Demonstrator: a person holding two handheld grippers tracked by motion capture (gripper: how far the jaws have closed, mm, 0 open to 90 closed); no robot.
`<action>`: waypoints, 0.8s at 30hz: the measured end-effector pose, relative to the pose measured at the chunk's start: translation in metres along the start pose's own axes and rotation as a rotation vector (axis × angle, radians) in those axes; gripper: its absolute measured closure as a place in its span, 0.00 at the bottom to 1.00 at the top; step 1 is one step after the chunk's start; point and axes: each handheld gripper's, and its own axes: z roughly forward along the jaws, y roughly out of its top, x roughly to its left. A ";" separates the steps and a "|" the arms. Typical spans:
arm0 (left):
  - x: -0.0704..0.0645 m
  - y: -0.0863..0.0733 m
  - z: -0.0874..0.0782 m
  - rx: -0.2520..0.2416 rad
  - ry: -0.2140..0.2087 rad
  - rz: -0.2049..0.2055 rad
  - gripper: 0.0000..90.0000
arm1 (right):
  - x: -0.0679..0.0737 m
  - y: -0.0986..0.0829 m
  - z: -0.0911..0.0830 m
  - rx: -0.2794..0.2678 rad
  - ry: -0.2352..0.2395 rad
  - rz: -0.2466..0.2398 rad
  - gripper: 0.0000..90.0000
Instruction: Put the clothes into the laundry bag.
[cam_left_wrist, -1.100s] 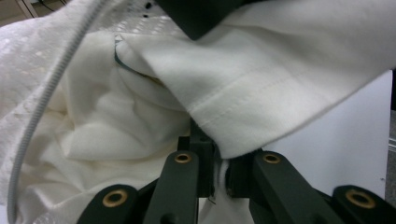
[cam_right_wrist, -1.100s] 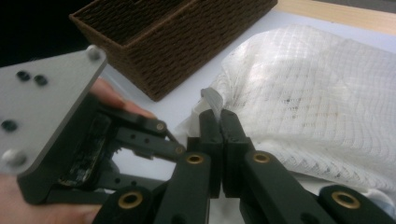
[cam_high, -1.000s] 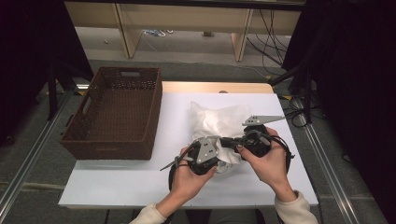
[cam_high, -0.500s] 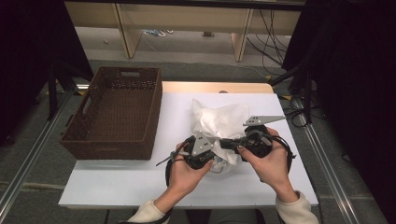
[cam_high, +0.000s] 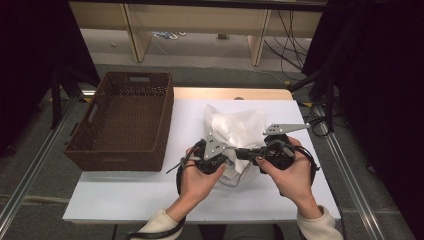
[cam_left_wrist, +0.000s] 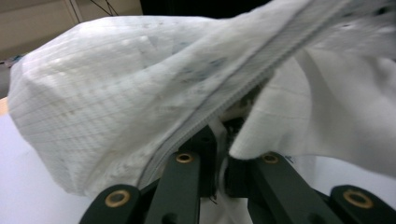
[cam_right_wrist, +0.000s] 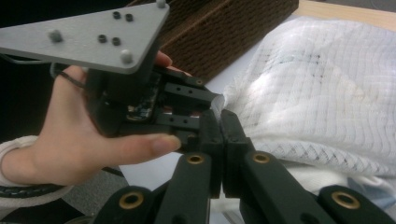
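Garment: a white gridded garment (cam_high: 235, 132) sits bunched at the centre of the desk (cam_high: 125, 195), its near edge lifted between the two hands.
Where it lies: in the high view, it rises from the grippers toward 12 o'clock; its lower fold hangs at 6 o'clock, just under them.
Left gripper: the left gripper (cam_high: 227, 156) points toward 3 o'clock in the high view, held in the left hand (cam_high: 197, 180).
Left jaws: in the left gripper view the two black jaws stand nearly together under the cloth; a zipper band (cam_left_wrist: 233, 88) runs from their tips up toward 1 o'clock, and fabric drapes over both. They look clenched on the garment's edge, though the tips themselves are buried.
Right gripper: the right gripper (cam_high: 245, 154) points toward 9 o'clock in the high view, held in the right hand (cam_high: 292, 175), nose to nose with the left one.
Right jaws: in the right gripper view they're pressed flat together, a corner of the garment (cam_right_wrist: 219, 100) sitting right at their tips at 12 o'clock. Grasping that corner, by the look of it.
Cloth against the right jaws: the bulk of it spreads from 1 to 3 o'clock of the tips.
Basket: a brown woven basket (cam_high: 125, 122) stands at 9 o'clock of the garment, apart from it.
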 end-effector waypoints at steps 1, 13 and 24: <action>0.001 0.000 0.000 0.007 0.005 0.008 0.93 | 0.001 0.000 -0.002 -0.003 -0.011 -0.009 1.00; 0.008 -0.008 0.017 0.034 0.059 0.031 0.93 | 0.003 0.002 -0.011 -0.012 0.002 0.006 1.00; 0.003 -0.019 0.013 0.048 0.082 0.102 0.78 | -0.008 0.001 -0.010 -0.001 -0.076 0.009 1.00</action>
